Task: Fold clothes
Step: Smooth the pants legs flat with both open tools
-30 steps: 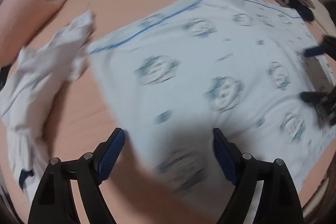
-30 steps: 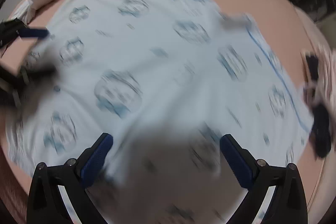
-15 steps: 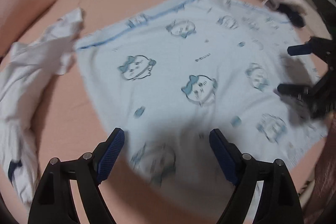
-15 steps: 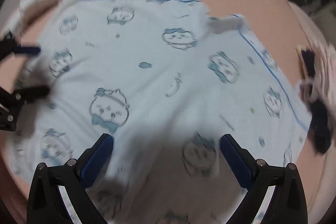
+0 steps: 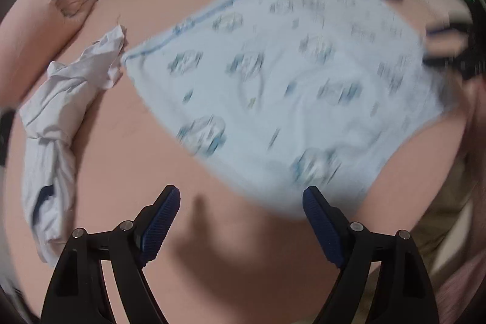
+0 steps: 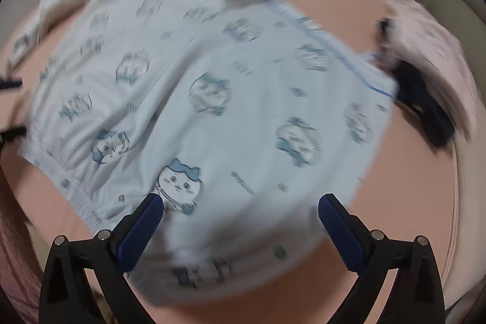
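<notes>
lying flat ahead of right gripper (image 6: 240,208): garment (image 6: 212,99)

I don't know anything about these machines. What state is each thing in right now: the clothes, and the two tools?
Light blue printed garment: spread flat on the peach surface, not folded yet.
White garment: crumpled in a heap beside the blue one.
Pink and dark clothes: piled at the far edge, too blurred to tell more.
Left tool: open, holding nothing.
Right tool: open, over the blue garment's near edge, holding nothing.
</notes>
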Available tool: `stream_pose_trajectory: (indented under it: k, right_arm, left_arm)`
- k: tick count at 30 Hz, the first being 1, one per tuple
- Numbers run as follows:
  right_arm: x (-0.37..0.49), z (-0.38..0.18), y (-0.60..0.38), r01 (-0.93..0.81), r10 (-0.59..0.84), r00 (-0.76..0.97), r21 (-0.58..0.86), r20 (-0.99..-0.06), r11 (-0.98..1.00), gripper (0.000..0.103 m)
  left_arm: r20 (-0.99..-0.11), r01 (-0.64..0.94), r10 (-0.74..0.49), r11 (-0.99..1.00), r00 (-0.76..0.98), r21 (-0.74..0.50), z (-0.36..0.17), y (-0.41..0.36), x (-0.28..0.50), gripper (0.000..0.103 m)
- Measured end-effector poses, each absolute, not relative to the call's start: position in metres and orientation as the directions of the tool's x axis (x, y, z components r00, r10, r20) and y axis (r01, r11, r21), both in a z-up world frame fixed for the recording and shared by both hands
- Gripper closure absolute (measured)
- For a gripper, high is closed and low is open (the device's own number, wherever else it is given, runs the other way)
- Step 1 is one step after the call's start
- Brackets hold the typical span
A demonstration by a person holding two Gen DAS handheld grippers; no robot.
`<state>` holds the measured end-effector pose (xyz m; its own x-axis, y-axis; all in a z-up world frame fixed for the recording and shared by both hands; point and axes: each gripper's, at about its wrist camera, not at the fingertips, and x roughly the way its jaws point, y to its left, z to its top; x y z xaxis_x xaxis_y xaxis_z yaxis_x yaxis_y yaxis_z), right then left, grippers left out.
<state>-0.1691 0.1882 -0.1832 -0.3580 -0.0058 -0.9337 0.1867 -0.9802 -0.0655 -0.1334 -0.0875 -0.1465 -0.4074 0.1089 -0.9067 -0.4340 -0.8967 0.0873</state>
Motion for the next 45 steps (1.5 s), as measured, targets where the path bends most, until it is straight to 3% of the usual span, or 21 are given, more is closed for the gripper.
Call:
stream_pose_trajectory:
  k: [3,7,13,20,25,28,36,39,42,45]
  right_arm:
    - [-0.165,-0.185,0.191,0.129,-0.059,-0.354,0.014,-0.933,-0.992,0.001]
    - [-0.146,-0.215,0.188,0.164,0.04,-0.277,-0.089,-0.96,-0.982,0.001]
    - [-0.119,-0.213,0.219,0.105,0.011,-0.256,-0.039,-0.967,-0.994,0.001]
    - [-0.159,-0.193,0.212,0.057,0.051,-0.401,-0.08,-0.915,-0.995,0.001]
    - [-0.186,-0.211,0.208,0.09,0.07,-0.381,-0.112,-0.922,-0.99,0.001]
    - [-0.183,-0.21,0.216,0.138,0.064,-0.362,-0.121,-0.93,-0.983,0.001]
    - [-0.143,-0.208,0.282,0.187,0.08,-0.306,-0.143,-0.949,-0.972,0.001]
    - [-0.142,-0.196,0.281,0.181,0.126,-0.299,-0.186,-0.946,-0.966,0.001]
    - [-0.145,-0.176,0.258,0.161,0.071,-0.393,-0.145,-0.917,-0.976,0.001]
    - [-0.151,-0.182,0.23,0.182,0.031,-0.398,-0.112,-0.917,-0.977,0.001]
  left_arm:
    - [-0.911,-0.421,0.129,-0.906,-0.391,0.052,-0.153,-0.058,-0.148,0.02]
    - [-0.937,-0.437,0.078,-0.895,-0.341,0.085,-0.182,-0.045,-0.139,0.019]
    - [-0.942,-0.397,0.126,-0.918,-0.31,0.008,-0.175,-0.056,-0.13,0.02]
    - [-0.885,-0.409,0.224,-0.912,-0.408,-0.043,-0.145,-0.004,-0.173,0.02]
    - [-0.89,-0.507,0.222,-0.862,-0.399,0.012,-0.156,0.072,-0.213,0.02]
    - [-0.929,-0.542,0.154,-0.838,-0.336,0.057,-0.182,0.095,-0.232,0.02]
    - [-0.943,-0.551,0.107,-0.83,-0.316,0.091,-0.183,0.038,-0.223,0.018]
    - [-0.923,-0.487,0.201,-0.873,-0.328,-0.017,-0.166,0.02,-0.225,0.019]
    - [-0.902,-0.501,0.237,-0.865,-0.36,-0.027,-0.162,0.031,-0.224,0.019]
    - [-0.943,-0.534,0.122,-0.843,-0.31,0.067,-0.191,0.047,-0.219,0.018]
